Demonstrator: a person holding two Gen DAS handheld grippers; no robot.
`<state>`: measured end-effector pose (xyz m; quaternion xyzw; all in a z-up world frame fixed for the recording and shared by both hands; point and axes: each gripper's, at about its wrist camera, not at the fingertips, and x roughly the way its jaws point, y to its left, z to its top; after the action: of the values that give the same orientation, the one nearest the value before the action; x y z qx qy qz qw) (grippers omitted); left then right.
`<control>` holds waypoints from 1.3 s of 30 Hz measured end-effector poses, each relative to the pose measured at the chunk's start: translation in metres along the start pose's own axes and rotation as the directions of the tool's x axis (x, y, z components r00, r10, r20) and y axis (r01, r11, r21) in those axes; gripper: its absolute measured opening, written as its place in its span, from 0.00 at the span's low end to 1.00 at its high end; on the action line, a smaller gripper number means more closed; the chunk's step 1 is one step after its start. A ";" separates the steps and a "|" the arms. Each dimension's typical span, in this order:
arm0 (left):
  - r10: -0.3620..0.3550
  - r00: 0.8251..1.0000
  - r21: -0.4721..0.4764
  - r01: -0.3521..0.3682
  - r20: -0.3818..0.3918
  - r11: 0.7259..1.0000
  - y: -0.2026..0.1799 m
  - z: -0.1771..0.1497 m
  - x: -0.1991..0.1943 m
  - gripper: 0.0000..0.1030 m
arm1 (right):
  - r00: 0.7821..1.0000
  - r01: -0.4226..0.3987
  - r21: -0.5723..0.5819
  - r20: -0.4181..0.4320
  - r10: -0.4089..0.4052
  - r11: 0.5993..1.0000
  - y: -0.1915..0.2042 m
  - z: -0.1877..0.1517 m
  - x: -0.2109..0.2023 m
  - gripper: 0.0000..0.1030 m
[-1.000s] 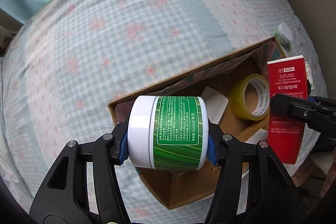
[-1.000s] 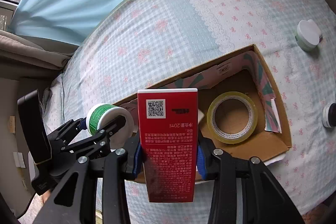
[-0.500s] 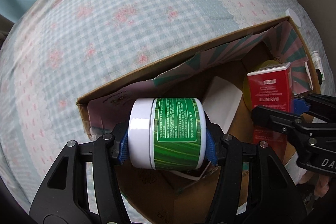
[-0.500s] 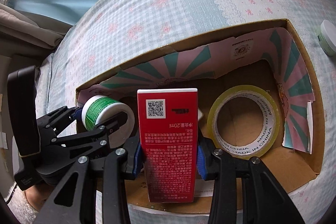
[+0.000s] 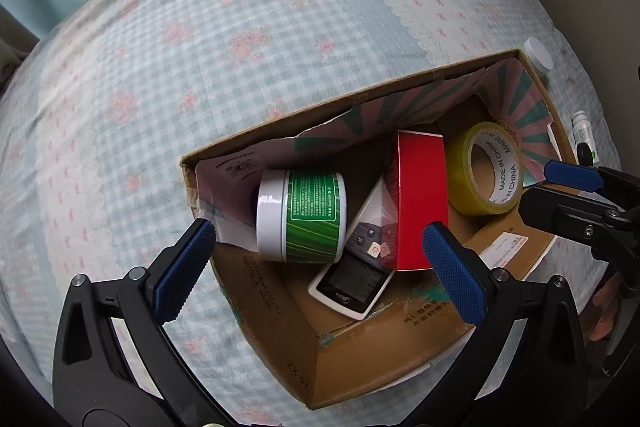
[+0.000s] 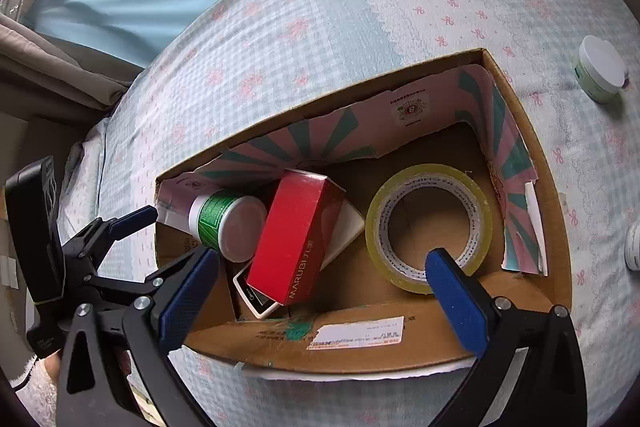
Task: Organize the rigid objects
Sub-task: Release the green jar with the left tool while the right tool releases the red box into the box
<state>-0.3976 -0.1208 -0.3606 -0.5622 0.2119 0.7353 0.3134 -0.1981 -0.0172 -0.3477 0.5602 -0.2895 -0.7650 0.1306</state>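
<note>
Claws, left and right, gape wide and empty above the cardboard box, green jar and red carton lying inside.

Soft, even daylight fills both views, with only faint shadows inside the open brown cardboard box. Strong fisheye bending curves the edges, and dark corners frame each sharp picture.

The white device in the cardboard box is half buried under the red carton and the green jar, its buttons too small to read. The small jar is cut by the right wrist picture's right edge.
</note>
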 end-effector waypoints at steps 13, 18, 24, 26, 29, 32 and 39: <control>0.028 0.999 -0.065 -0.025 0.042 0.998 0.009 -0.009 -0.050 1.00 | 0.998 0.056 -0.067 0.020 -0.055 0.996 0.026 0.006 -0.040 1.00; 0.054 0.995 -0.130 -0.043 0.082 0.991 0.013 -0.019 -0.088 1.00 | 0.993 0.109 -0.117 0.058 -0.103 0.987 0.041 0.000 -0.072 1.00; 0.082 0.991 -0.178 -0.062 0.106 0.982 0.010 -0.039 -0.131 1.00 | 0.986 0.139 -0.140 0.109 -0.124 0.980 0.052 -0.008 -0.115 1.00; 0.092 0.989 -0.193 -0.069 0.113 0.979 0.006 -0.045 -0.145 1.00 | 0.985 0.143 -0.150 0.122 -0.125 0.978 0.054 -0.012 -0.130 1.00; 0.098 0.987 -0.213 -0.069 0.129 0.975 -0.003 -0.054 -0.163 1.00 | 0.982 0.153 -0.166 0.138 -0.131 0.974 0.054 -0.019 -0.153 1.00; 0.099 0.985 -0.220 -0.066 0.142 0.973 -0.021 -0.061 -0.176 1.00 | 0.977 0.173 -0.186 0.153 -0.146 0.967 0.047 -0.028 -0.175 1.00; 0.087 0.980 -0.233 -0.044 0.177 0.971 -0.084 -0.068 -0.197 1.00 | 0.967 0.213 -0.158 0.174 -0.185 0.964 -0.007 -0.046 -0.225 1.00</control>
<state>-0.2573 -0.1499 -0.1872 -0.5161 0.1145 0.8140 0.2405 -0.0782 0.0931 -0.1856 0.5106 -0.1724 -0.8387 0.0787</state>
